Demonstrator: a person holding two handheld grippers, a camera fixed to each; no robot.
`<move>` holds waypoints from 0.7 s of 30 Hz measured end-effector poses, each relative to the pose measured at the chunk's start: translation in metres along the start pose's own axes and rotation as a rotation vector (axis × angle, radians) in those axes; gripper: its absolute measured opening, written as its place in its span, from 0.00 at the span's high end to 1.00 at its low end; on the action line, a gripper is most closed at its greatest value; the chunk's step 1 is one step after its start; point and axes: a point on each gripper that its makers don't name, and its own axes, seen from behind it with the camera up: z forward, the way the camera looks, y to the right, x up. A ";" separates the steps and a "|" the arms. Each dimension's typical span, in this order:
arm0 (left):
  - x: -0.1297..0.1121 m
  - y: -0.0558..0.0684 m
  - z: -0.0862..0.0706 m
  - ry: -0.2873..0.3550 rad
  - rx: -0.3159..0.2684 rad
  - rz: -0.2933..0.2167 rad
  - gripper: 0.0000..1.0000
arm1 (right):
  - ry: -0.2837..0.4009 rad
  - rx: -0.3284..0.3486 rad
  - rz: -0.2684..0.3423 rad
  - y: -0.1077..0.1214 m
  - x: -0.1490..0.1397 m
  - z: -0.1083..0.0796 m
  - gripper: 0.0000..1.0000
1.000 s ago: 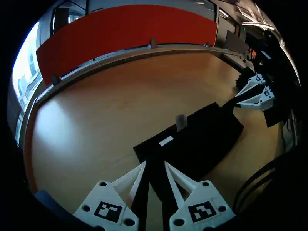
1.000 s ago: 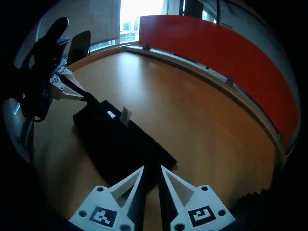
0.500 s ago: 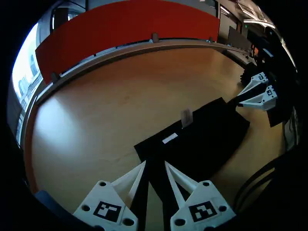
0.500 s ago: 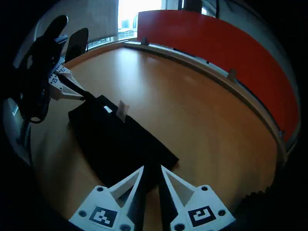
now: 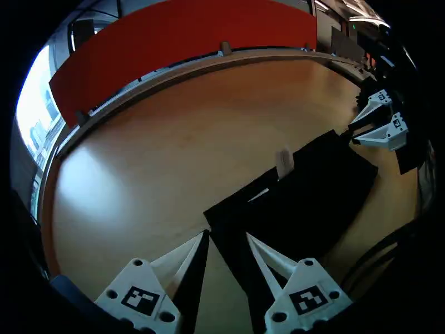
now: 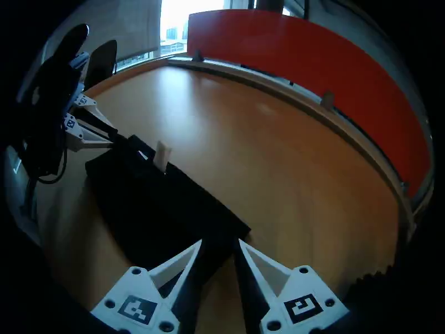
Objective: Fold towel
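Folding a black towel [image 5: 311, 195] on the table [image 5: 156, 145]: it lies doubled flat just ahead of my left claw [image 5: 225, 238] and right claw [image 6: 219, 246], both apart at its corners, seemingly not gripping; further folds may remain.

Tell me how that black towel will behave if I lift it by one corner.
Probably floppy: the black towel lies flat on the table in what look like folded layers, so a lifted corner would likely sag and may undo the fold. It looks thin, so it is likely light. The small tag standing up suggests soft cloth, nothing fragile.
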 end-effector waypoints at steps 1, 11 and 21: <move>-0.001 -0.002 0.000 -0.002 0.004 -0.003 0.61 | -0.001 -0.006 0.002 0.002 0.000 0.000 0.61; -0.001 -0.011 0.000 -0.003 0.017 -0.031 0.09 | -0.002 -0.040 0.014 0.014 -0.001 0.000 0.20; 0.002 -0.012 -0.004 0.007 0.012 -0.048 0.00 | 0.009 -0.045 0.032 0.015 -0.001 -0.003 0.01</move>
